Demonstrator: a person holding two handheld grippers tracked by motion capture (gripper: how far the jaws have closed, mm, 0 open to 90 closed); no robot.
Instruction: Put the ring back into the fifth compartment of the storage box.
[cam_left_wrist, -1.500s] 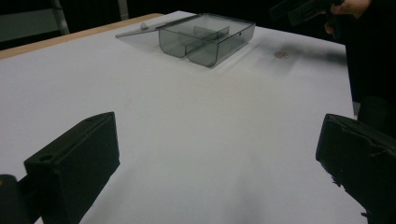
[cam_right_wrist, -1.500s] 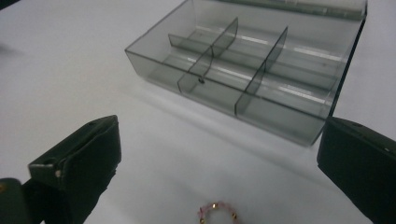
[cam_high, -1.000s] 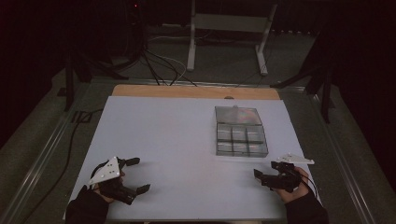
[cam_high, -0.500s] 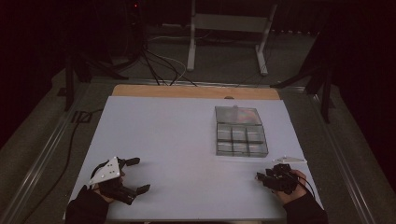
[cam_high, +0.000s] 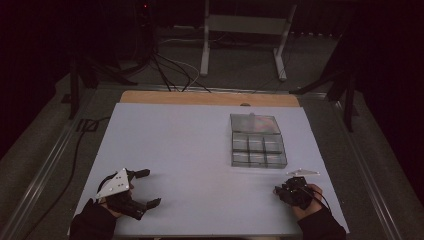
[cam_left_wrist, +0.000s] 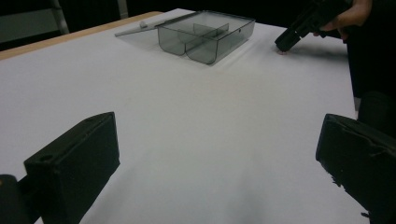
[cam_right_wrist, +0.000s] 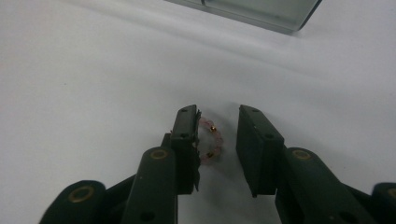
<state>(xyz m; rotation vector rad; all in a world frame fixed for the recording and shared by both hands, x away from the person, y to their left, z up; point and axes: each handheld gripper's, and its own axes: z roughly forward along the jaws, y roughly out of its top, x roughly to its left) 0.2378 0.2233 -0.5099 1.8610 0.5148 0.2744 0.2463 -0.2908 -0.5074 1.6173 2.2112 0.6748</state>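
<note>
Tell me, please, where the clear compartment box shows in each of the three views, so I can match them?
High view: clear compartment box right of table centre, lid open at the far side.
Left gripper view: upper middle, lid lying flat to its left.
Right gripper view: just a corner at the top edge.
Shared landmark: the right gripper, near the box.

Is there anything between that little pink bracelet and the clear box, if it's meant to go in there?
Nothing visible. The bracelet lies between the right claw's parted jaws, and only bare table separates it from the box, whose lid is open.
</note>
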